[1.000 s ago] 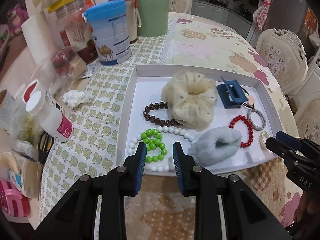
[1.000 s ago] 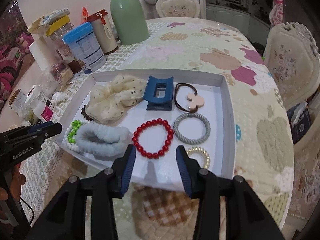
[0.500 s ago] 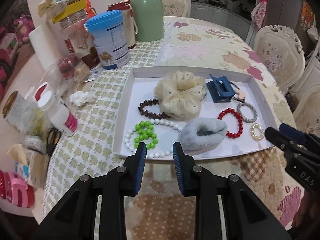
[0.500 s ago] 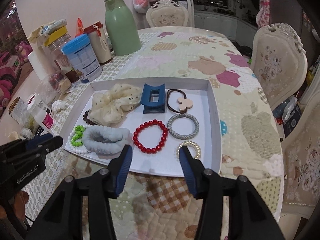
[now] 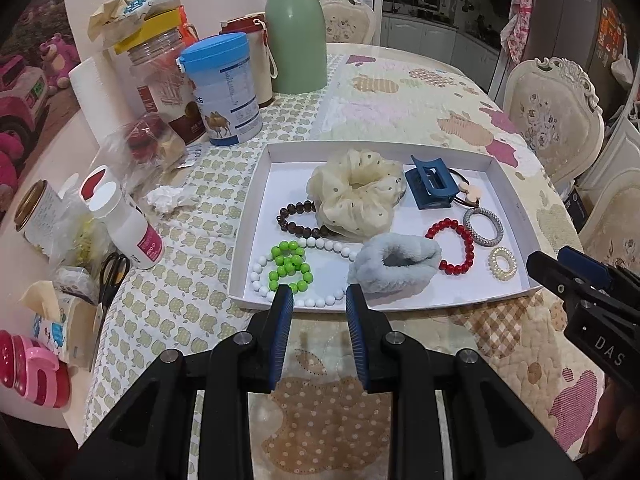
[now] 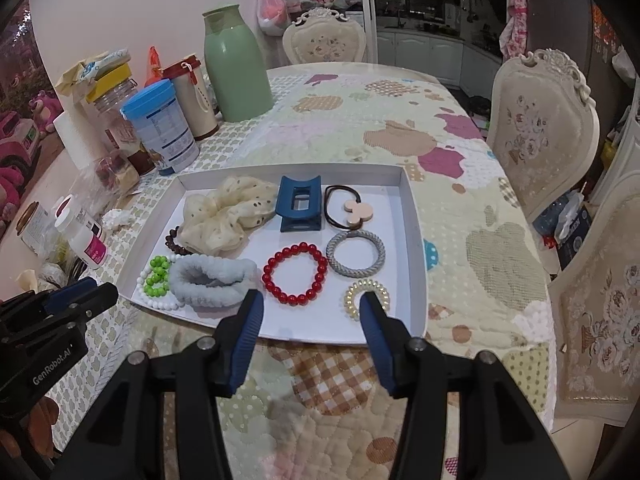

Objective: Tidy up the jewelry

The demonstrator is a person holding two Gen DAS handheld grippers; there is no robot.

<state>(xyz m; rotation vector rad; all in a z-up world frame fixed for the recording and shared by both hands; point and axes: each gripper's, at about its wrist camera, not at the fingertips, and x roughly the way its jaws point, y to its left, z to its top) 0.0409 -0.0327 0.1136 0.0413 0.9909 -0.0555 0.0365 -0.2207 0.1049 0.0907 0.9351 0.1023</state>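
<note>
A white tray (image 5: 256,184) (image 6: 412,216) on the table holds jewelry and hair items: a cream scrunchie (image 5: 356,196) (image 6: 228,220), a blue claw clip (image 5: 430,188) (image 6: 298,204), a red bead bracelet (image 5: 456,246) (image 6: 295,279), a grey fluffy scrunchie (image 5: 394,268) (image 6: 212,280), a green bead bracelet (image 5: 290,266), a white bead necklace (image 5: 320,302), a grey ring tie (image 6: 356,254) and a spiral tie (image 6: 366,294). My left gripper (image 5: 319,300) is open and empty just before the tray's near edge. My right gripper (image 6: 311,306) is open and empty above the near edge.
Left of the tray stand a blue-lidded tin (image 5: 222,88), a green flask (image 5: 296,28), jars, a white bottle (image 5: 128,224), scissors (image 5: 112,276) and a crumpled tissue (image 5: 164,198). Chairs (image 6: 540,128) stand at the right of the table.
Both grippers have drawn back and up from the tray, so it looks smaller and farther. Both stay open and empty. The items in the tray have not moved.
</note>
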